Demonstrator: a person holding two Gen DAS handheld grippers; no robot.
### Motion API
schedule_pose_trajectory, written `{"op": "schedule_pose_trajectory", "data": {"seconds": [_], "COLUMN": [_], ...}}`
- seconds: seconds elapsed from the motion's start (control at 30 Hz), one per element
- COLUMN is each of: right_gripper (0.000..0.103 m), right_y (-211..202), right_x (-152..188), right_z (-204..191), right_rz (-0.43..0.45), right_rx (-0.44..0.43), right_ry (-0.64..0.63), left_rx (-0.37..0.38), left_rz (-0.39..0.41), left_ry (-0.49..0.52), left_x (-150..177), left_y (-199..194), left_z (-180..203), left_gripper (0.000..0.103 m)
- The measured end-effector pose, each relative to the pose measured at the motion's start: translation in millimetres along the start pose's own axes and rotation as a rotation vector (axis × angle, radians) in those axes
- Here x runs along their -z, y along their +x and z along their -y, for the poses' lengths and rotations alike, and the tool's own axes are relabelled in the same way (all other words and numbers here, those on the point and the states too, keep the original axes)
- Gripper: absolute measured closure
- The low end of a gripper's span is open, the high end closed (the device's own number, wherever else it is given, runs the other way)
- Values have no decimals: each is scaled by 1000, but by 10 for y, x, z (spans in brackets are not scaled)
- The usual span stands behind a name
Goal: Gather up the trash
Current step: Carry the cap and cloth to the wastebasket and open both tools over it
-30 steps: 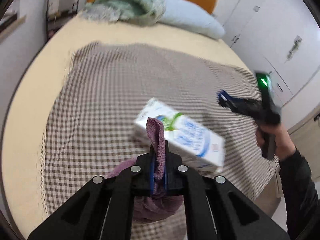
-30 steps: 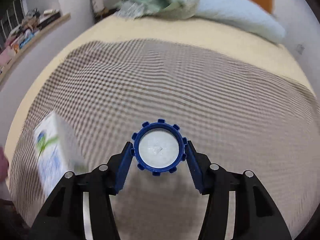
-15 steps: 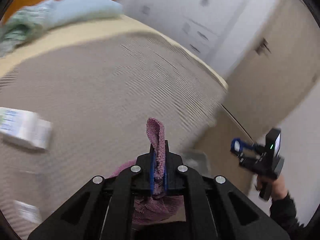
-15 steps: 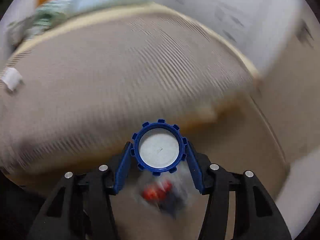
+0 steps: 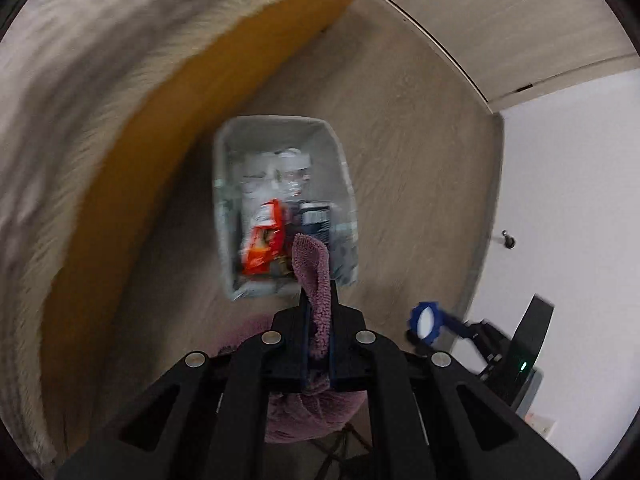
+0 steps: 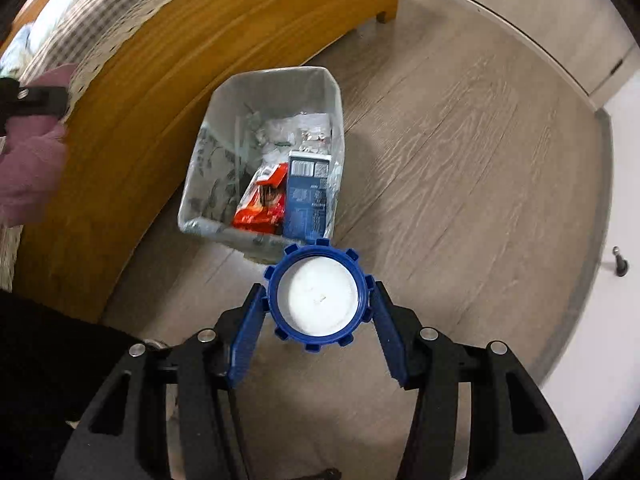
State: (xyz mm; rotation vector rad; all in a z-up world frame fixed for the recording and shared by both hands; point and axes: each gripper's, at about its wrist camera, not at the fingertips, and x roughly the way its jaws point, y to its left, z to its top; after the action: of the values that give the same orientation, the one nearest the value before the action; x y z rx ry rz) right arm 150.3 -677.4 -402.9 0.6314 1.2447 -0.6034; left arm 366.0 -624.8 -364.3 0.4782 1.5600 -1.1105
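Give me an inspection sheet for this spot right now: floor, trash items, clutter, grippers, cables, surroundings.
Surface: wood-look floor, bare around the bin.
Job's things: grey bin beside the bed frame, holding an orange wrapper, a blue carton and crumpled plastic.
Clutter: nothing seen on the floor.
Grippers: left gripper shut on a purple cloth; right gripper shut on a blue cap, near the bin.
Cables: nothing seen.
Surroundings: checked bedspread, white wall, doorstop.

Black gripper (image 6: 320, 304), blue-padded jaws
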Motion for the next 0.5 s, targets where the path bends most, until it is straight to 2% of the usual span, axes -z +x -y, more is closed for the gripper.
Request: {"op": "schedule_pose_trajectory", "data": {"seconds": [0.07, 0.13, 0.23, 0.27, 0.33, 0.37, 0.5], "right_gripper": [51, 51, 50, 51, 51, 50, 50], "right_y": [117, 202, 308, 355, 339, 379, 443], "right_x": [-71, -120, -191, -240, -275, -311, -424], "right_z": [21, 65, 135, 136, 159, 147, 91], "right_rz": [1, 9, 15, 13, 16, 12, -5], "right_rx": [-5, -19, -26, -35, -40, -51, -62], "right_ry": [5, 14, 25, 33, 46, 49, 34], "left_rx": [-23, -52, -101, -115, -118, -124, -168], "left_rz": [-11, -71, -125, -154, -193, -210, -306], "left_ry": [10, 7, -56, -57, -52, -62, -58], "left_x": [-180, -338, -482, -497, -478, -470, -460], "left_y": [216, 617, 1123, 1265, 1487, 1571, 1553], "left_z": [18, -54, -252, -288, -336, -362, -422], "left_gripper": [97, 97, 97, 92, 70, 55, 53]}}
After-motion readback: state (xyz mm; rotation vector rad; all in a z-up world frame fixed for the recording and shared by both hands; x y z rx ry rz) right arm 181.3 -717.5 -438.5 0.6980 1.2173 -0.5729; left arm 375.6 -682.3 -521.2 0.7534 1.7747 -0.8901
